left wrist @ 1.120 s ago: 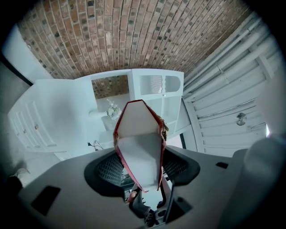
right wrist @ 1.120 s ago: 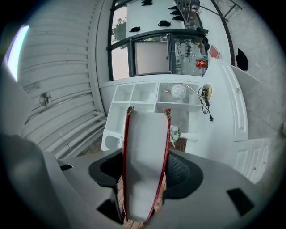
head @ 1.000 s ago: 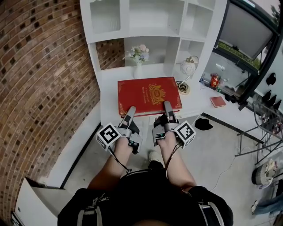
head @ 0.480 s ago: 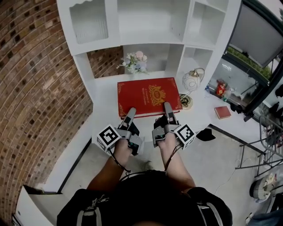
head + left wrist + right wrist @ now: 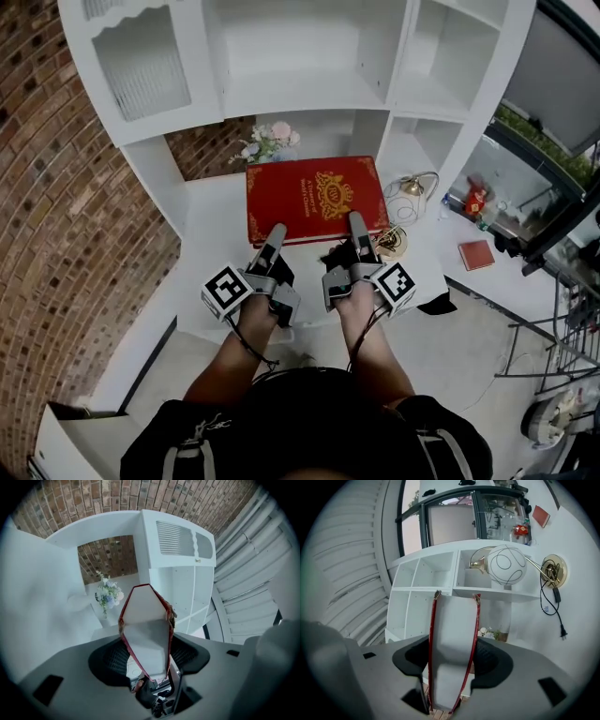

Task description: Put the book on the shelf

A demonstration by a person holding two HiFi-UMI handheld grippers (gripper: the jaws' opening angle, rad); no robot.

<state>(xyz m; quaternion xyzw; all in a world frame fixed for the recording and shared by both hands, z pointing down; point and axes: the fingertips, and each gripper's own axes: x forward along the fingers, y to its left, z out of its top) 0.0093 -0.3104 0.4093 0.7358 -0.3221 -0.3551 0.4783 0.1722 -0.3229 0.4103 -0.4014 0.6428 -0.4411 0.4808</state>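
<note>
A large red book (image 5: 314, 199) with a gold emblem is held flat and lifted in front of the white shelf unit (image 5: 309, 84). My left gripper (image 5: 273, 238) is shut on its near edge at the left, and my right gripper (image 5: 357, 231) is shut on that edge at the right. In the left gripper view the book's white page block (image 5: 146, 627) runs between the jaws, red covers on both sides. The right gripper view shows the same page edge (image 5: 452, 644) clamped between its pads. The book's far end reaches toward the open lower compartment.
A vase of pale flowers (image 5: 267, 142) stands in the lower compartment behind the book. A brass lamp with a white globe (image 5: 506, 565) and its cord lie on the white desk (image 5: 206, 234) at the right. A brick wall (image 5: 66, 234) is at the left. A small red book (image 5: 476, 253) lies far right.
The book has risen off the desk and moved toward the shelf with both grippers still on it. The view has shifted up the shelf unit.
</note>
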